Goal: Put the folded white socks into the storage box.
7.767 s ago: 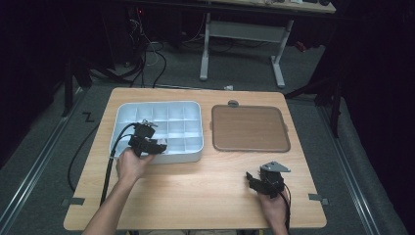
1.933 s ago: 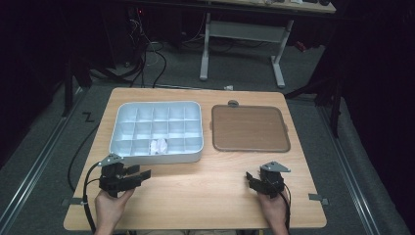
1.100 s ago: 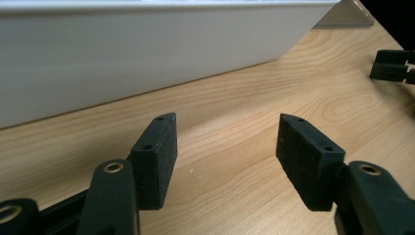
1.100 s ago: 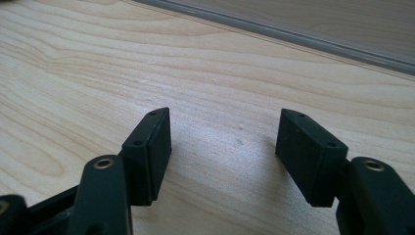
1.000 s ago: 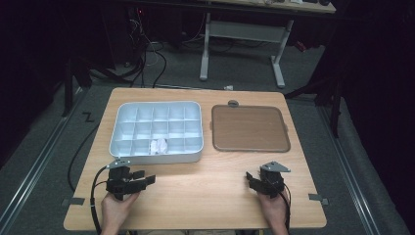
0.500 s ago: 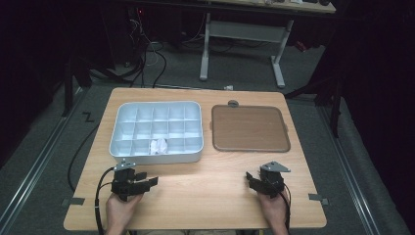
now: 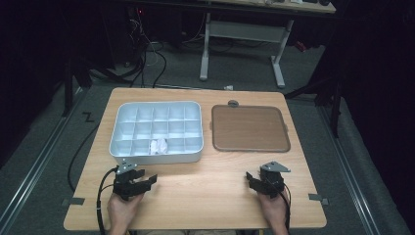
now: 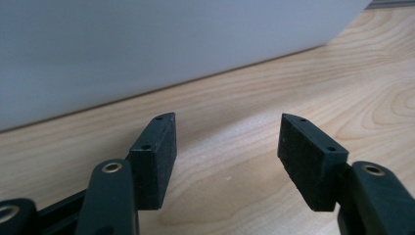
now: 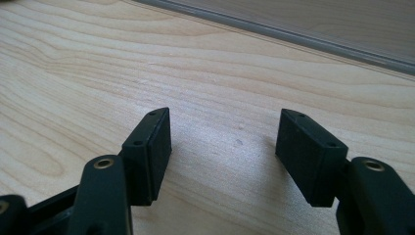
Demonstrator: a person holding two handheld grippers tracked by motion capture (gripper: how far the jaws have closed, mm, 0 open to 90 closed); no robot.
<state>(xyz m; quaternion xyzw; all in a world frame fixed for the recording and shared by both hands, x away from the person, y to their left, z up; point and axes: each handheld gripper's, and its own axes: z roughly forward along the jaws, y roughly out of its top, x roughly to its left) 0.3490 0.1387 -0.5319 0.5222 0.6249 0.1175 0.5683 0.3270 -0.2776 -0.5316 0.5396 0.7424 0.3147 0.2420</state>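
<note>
High view looks forward and down from the person's side, taking in the whole table [image 7: 205, 196]. Each gripper view sits low, skimming the wood up close; the left faces the compartment tray [image 8: 147, 44], the right the brown tray's rim [image 9: 293, 34].

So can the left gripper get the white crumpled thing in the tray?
Probably yes: the left gripper is open, the tray has no lid, and the crumpled thing sits in the near row.

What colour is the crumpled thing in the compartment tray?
White crumpled thing, in the pale grey tray; clearest in the high view.
</note>
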